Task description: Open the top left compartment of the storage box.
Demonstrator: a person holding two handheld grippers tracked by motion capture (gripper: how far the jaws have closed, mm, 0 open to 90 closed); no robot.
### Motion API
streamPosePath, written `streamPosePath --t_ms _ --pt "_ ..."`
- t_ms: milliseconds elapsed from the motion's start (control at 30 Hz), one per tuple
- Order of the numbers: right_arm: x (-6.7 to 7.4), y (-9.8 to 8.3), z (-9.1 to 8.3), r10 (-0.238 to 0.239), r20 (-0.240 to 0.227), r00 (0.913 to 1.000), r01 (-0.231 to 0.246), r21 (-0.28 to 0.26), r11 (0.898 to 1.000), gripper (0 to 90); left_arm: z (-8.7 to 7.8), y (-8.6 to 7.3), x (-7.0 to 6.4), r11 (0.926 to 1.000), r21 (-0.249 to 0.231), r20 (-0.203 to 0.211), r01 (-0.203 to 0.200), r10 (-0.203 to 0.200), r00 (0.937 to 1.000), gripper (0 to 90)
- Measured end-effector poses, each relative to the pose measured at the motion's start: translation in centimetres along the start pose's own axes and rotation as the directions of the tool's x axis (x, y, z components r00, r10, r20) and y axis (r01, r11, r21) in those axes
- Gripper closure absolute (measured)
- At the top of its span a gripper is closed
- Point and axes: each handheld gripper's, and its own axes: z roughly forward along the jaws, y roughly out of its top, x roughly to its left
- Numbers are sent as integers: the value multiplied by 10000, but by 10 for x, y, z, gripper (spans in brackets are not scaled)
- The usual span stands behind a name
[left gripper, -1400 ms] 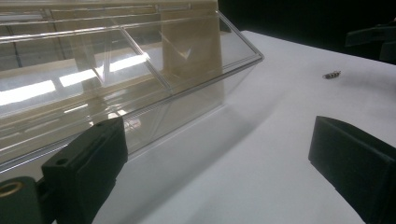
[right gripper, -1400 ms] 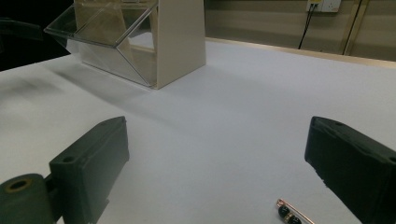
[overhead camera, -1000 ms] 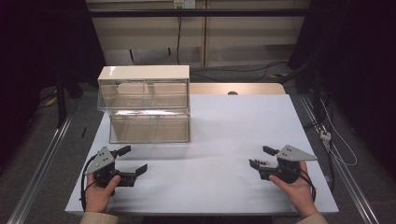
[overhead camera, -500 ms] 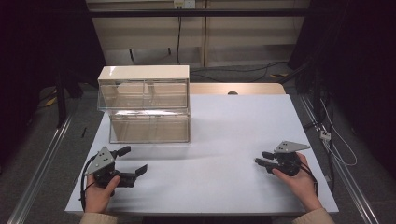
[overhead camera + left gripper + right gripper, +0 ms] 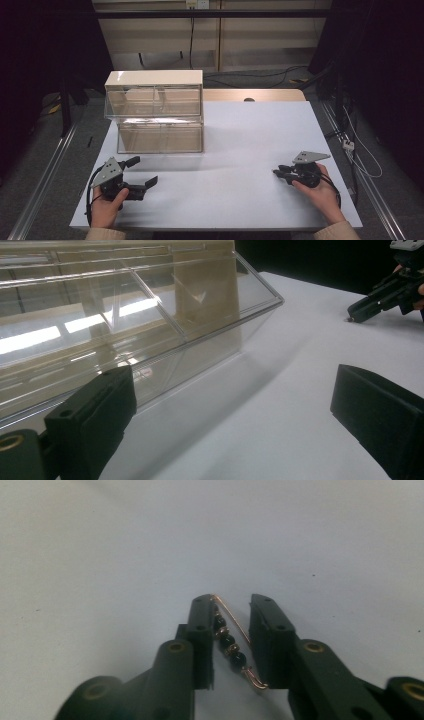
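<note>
The right tool (image 5: 231,630) sits low over the white bench (image 5: 240,145) at about four o'clock from the bench's middle, and its jaws have just been closing around one small beaded pin (image 5: 231,642): a thin copper-coloured wire strung with a short row of dark beads. The pin lies flat on the bench inside the narrow gap, its long axis running along the jaws, slightly slanted, one end at the tip of one jaw and the other deeper in against the opposite one. The wire touches a jaw at each end, though I cannot tell whether the pads really press on it yet. So the thing to be lifted is straight ahead of this tool, at its twelve o'clock and already framed, and I judge the remaining squeeze must catch the thin wire, not slide over it.

The left tool (image 5: 131,176) rests at about eight o'clock, jaws spread wide with nothing between them, pointing towards the clear plastic drawer cabinet (image 5: 155,117) standing at eleven o'clock. The right hand (image 5: 322,192) is plainly the nearer to the pin; the left hand (image 5: 106,202) is well apart from it.

By count: one pin, one cabinet with two clear drawer fronts stacked one over the other, two tools, two hands. The pin is the only loose object I can make out on the bench.
</note>
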Motion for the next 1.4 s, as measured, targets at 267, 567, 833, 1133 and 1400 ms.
streamPosePath --t_ms 267,567,833,1133,1400 --pt "-9 -2 -1 732 -331 9968 -737 -138 9972 847 0 1 0 9999 31 -10 -111 111 9999 42" --pt "-4 7 -9 871 -894 9922 -941 -768 9926 848 1 2 0 10000 27 3 -67 67 10000 42" --pt "5 18 -8 526 -1228 9910 -634 -855 9943 848 2 2 -1 10000 31 44 -47 47 10000 42" --pt "26 40 1 -57 -1791 9838 -116 -954 9954 849 4 3 -4 9999 114 186 -28 26 9998 42" --pt "47 57 11 -567 -2272 9722 333 -1059 9938 848 4 4 -4 10000 63 244 -40 38 9997 42"
